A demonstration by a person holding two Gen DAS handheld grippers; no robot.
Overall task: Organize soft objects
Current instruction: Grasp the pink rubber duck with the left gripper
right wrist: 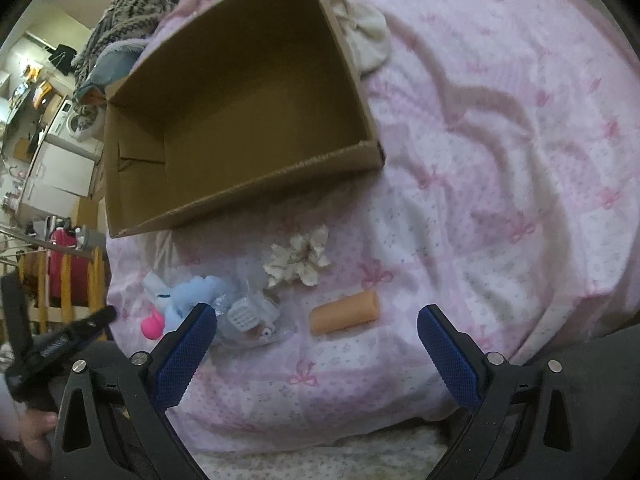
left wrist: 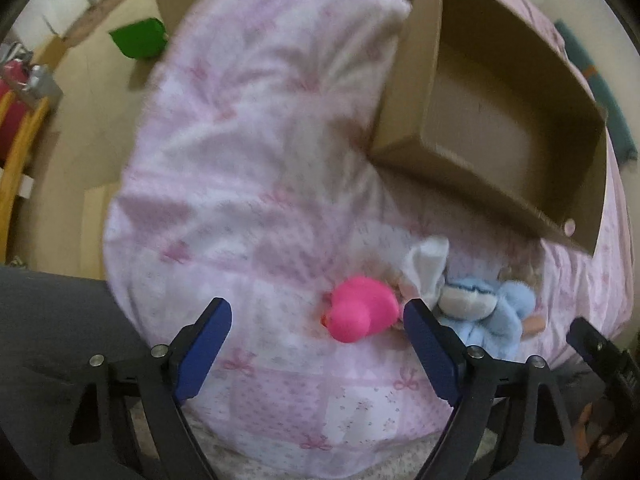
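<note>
pink duck lies on the bed, near the cardboard box, between the parted fingers of the empty left gripper — blue plush touches its right, so closing may snag both. right gripper gapes empty too.

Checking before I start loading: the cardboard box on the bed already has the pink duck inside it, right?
Not quite. The cardboard box is empty; the pink duck lies on the bed beside the blue plush toy, as the left wrist view shows.
</note>
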